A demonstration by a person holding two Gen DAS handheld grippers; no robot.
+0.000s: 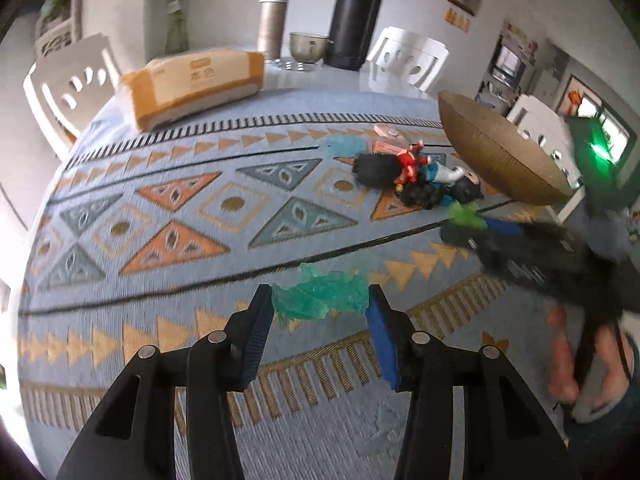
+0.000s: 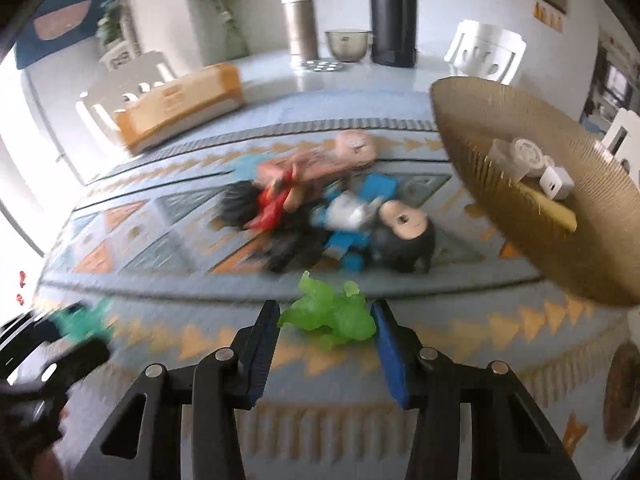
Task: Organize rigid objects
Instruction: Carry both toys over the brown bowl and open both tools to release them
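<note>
My left gripper (image 1: 319, 300) is shut on a teal translucent toy (image 1: 320, 296), both blue pads pressing its sides just above the patterned blue tablecloth (image 1: 180, 208). My right gripper (image 2: 326, 312) is shut on a bright green translucent toy (image 2: 332, 320). In the left wrist view the right gripper (image 1: 468, 224) shows at the right with the green toy (image 1: 464, 214). The left gripper (image 2: 76, 330) appears blurred at the lower left of the right wrist view. A pile of doll figurines (image 2: 340, 208) lies mid-table, also visible as the figurine pile (image 1: 416, 172).
A golden ribbed bowl (image 2: 480, 96) at the right holds small white items and a yellow stick. A tissue pack (image 1: 196, 80), a steel canister (image 1: 272, 24), a metal bowl (image 1: 310, 46) and a black flask (image 1: 356, 20) stand at the back. White chairs ring the table. A person's sandalled feet (image 1: 592, 364) are lower right.
</note>
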